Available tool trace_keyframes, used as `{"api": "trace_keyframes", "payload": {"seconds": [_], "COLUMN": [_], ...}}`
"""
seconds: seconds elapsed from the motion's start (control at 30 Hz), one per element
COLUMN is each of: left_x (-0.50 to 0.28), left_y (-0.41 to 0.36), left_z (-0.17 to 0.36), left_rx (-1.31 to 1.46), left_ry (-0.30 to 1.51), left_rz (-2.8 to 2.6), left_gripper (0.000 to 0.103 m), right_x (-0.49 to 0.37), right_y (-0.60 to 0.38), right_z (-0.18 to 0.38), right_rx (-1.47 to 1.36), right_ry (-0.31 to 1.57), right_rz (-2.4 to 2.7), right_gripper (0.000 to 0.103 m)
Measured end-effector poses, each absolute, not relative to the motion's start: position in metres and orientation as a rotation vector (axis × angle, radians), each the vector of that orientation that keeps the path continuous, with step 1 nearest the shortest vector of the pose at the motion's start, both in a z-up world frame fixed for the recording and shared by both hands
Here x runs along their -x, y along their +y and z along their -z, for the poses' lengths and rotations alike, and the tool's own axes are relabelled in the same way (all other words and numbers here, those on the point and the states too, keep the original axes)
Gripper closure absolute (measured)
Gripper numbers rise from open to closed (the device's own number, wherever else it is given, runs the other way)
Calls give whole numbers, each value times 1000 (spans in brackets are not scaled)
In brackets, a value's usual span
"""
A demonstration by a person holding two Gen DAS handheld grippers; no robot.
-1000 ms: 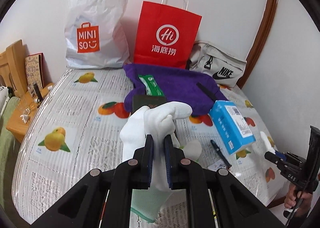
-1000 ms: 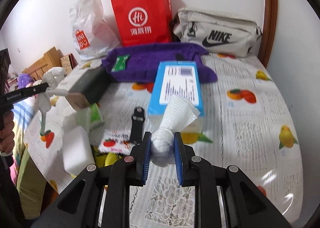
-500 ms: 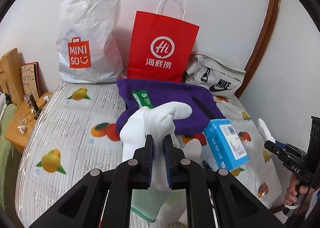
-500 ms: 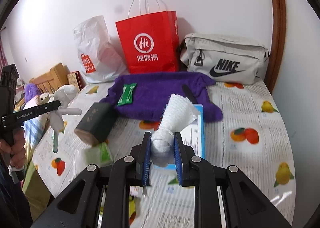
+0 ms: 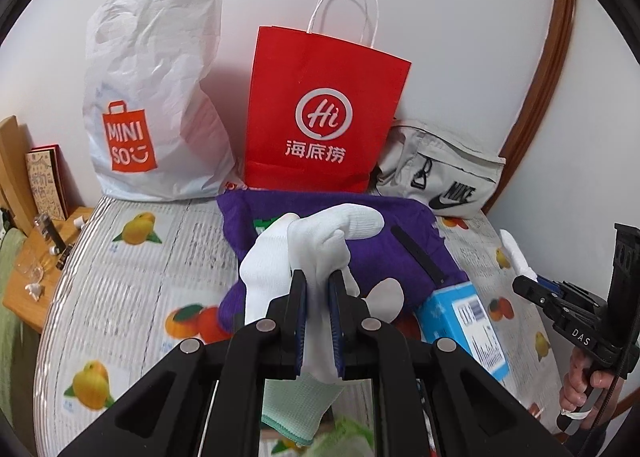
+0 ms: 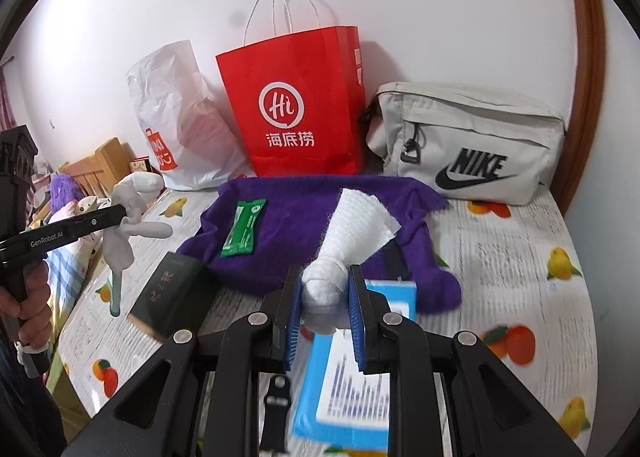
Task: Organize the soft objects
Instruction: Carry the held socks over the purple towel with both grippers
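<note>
My left gripper [image 5: 317,289] is shut on a white glove [image 5: 320,241] with a pale green cuff, which hangs above the table. In the right wrist view that glove [image 6: 128,213] dangles at the far left. My right gripper [image 6: 324,289] is shut on a rolled white cloth [image 6: 352,225] whose loose end fans upward. A purple towel [image 6: 304,225] lies spread behind both, in front of the red paper bag [image 6: 296,105]. A green packet [image 6: 244,227] rests on the towel.
A white plastic bag [image 5: 156,97] and a grey Nike pouch [image 6: 468,141] stand by the wall. A blue box [image 6: 356,369], a dark box [image 6: 172,297] and a black strap [image 6: 276,405] lie on the fruit-print tablecloth [image 6: 520,265]. Wooden furniture [image 5: 36,281] sits left of the table.
Both grippers have risen and moved toward the bags at the wall, each keeping its hold. The blue box and dark box now lie lower and closer under the grippers.
</note>
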State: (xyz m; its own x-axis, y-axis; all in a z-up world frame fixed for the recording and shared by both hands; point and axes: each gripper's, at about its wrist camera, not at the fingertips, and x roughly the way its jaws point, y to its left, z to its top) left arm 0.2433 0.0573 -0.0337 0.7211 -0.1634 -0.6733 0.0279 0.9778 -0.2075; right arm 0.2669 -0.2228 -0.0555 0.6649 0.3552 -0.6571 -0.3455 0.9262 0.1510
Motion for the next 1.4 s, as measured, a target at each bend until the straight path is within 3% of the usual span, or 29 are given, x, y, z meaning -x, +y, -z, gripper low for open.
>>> {"api": "trace_keyframes", "payload": {"seconds": [0.9, 1.4], "left_x": [-375, -403], "left_y": [44, 33], "left_z": [58, 107], "left_rx": [268, 251], "left_ry": [796, 905], "left_rz": [179, 194], "left_gripper": [92, 92], "right_x": [-393, -416], "right_y": [-191, -191], "right_z": [86, 132], "right_rx": [-5, 14], "right_ry": [840, 962], "right_rz": [-447, -426], "right_gripper": [81, 81]}}
